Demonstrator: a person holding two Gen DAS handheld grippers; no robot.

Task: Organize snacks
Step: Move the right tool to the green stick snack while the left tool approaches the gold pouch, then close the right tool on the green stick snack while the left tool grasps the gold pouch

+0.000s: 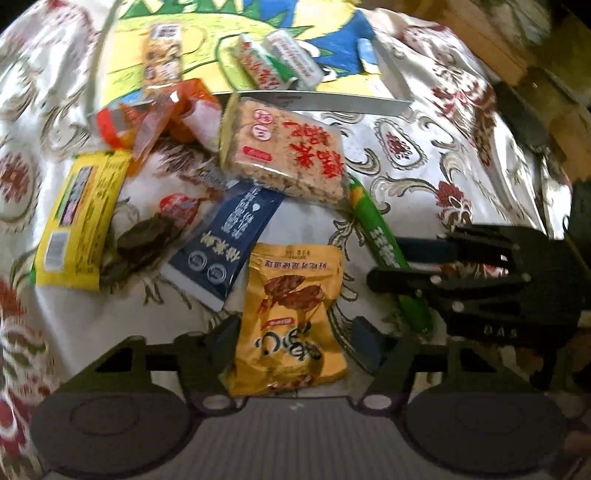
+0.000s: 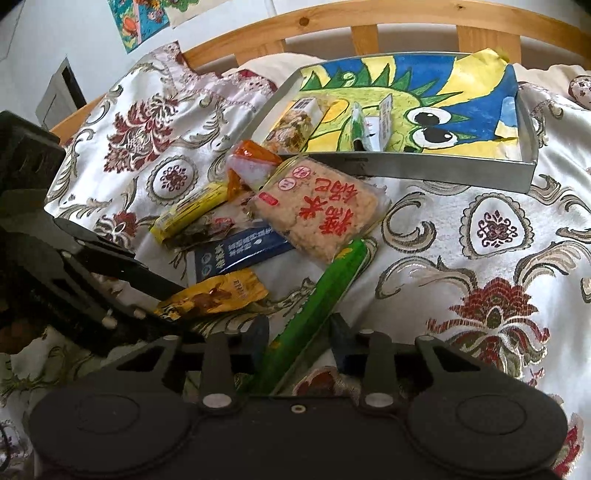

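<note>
A yellow-orange snack pouch point(image 1: 291, 317) is lying flat on the bed at 6 o'clock. A long green stick pack point(image 2: 317, 299) is slanting toward 1 o'clock. A clear rice cracker pack point(image 1: 284, 151) is resting tilted on a dark blue packet point(image 1: 225, 240). A yellow packet point(image 1: 79, 218) is sitting at 9 o'clock. The grey tray point(image 2: 406, 168) is holding three small packs.

Green stick pack point(image 2: 325, 295) near end hidden behind gripper body.

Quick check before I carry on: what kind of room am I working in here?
Most likely a bedroom at home. The snacks lie on a flowered satin bedspread, a slatted wooden bed frame runs behind it, and children's drawings hang on the wall. The metal tray is lined with another such drawing.
</note>
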